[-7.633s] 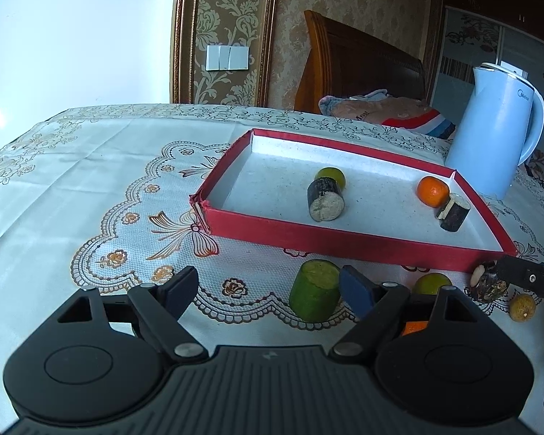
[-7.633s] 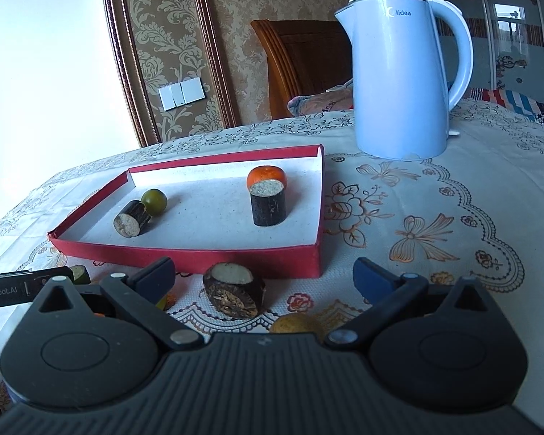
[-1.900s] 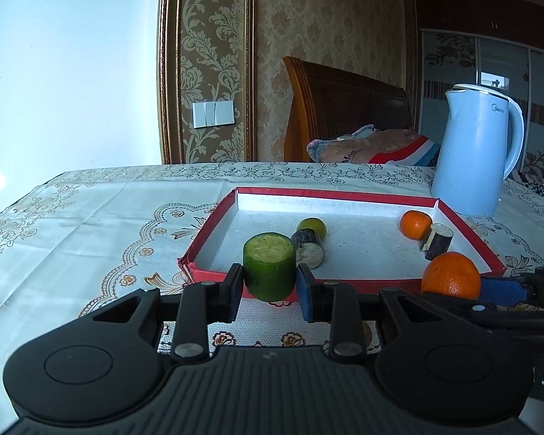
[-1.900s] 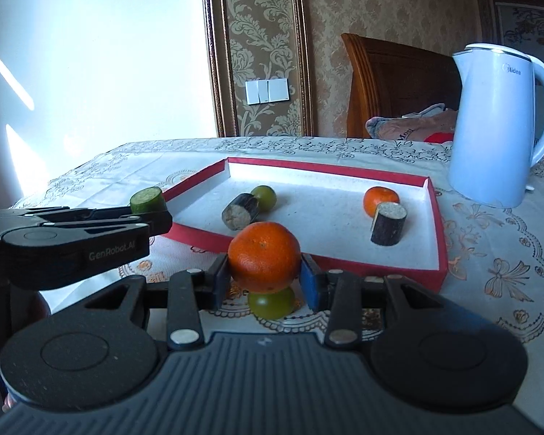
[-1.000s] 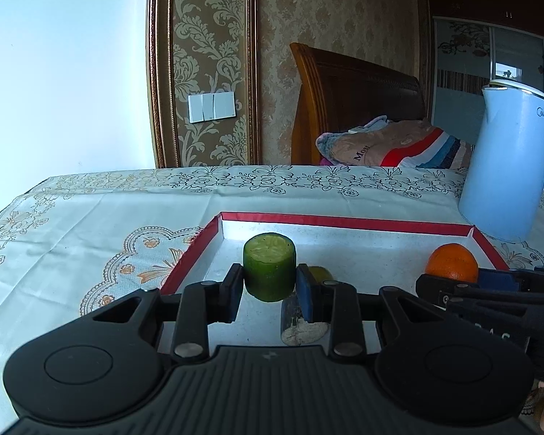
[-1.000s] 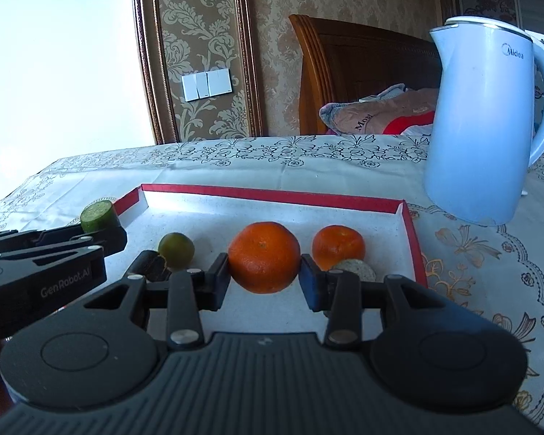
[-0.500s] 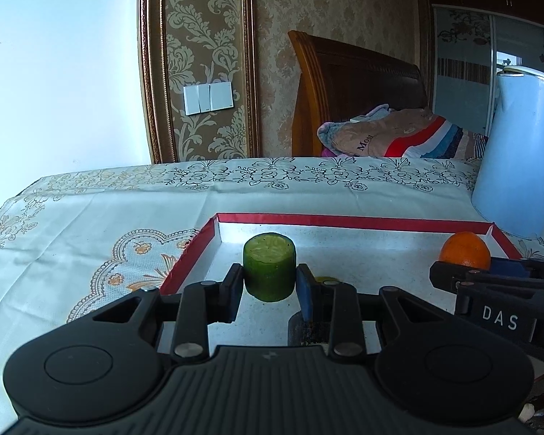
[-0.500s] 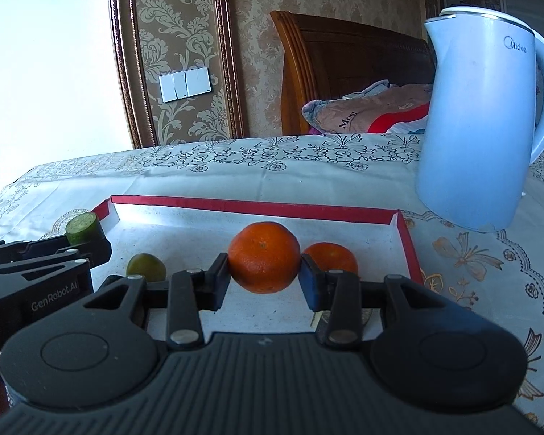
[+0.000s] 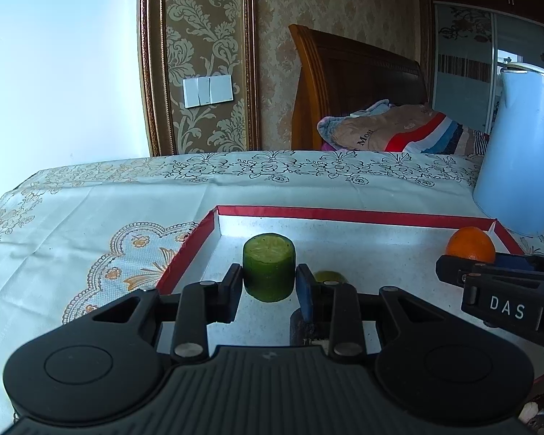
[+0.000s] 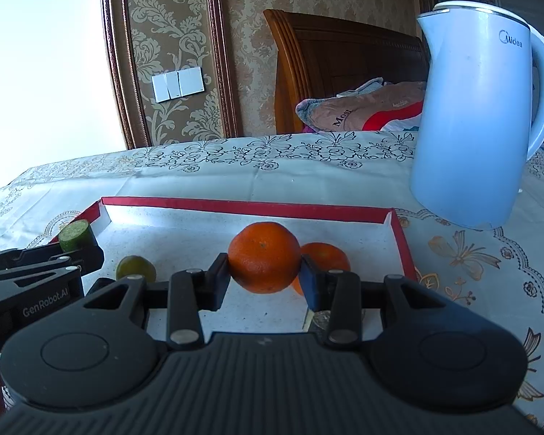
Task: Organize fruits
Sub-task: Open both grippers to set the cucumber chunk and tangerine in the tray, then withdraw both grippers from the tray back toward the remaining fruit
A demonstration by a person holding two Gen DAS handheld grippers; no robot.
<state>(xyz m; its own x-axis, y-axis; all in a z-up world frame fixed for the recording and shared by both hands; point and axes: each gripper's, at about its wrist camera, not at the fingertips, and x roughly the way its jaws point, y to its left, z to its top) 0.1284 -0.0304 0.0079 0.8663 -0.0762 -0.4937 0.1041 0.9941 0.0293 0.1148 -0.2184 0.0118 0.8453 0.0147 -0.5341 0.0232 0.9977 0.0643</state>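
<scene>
Standing by the counter [image 9: 90, 217] and both tools are loaded up over the red tray [image 9: 344, 214], which I'll use as the landmark. Left tool [image 9: 269, 282] is clenched on a green cucumber chunk [image 9: 269, 272], held upright with its cut face up, hanging over the tray's left half near the left wall. Right tool [image 10: 265, 275] is clamped on an orange [image 10: 264, 256], pads pressing both sides of it, over the tray's right half.

Already lying in the tray: a second, smaller orange [image 10: 326, 255] just behind and to the right of the held one, close to the tray's right wall, and a little green citrus [image 10: 136, 267] more toward the tray's left side. From the left tool's view there's also a dark cylindrical piece [image 9: 303, 328] on the tray floor, mostly hidden under the tool's right finger, so can't say exactly what it is. Something pale sits low under the right tool too, too hidden to call.

Off the tray's far right corner a light blue kettle [image 10: 478, 127] stands on the patterned tablecloth, touching nothing in the tray. Beyond the tray's back edge, past the counter, there's a wooden headboard [image 9: 355, 83] with a folded striped blanket [image 9: 402, 130] in front of it, and a white wall switch [image 9: 207, 90] off to the back left
</scene>
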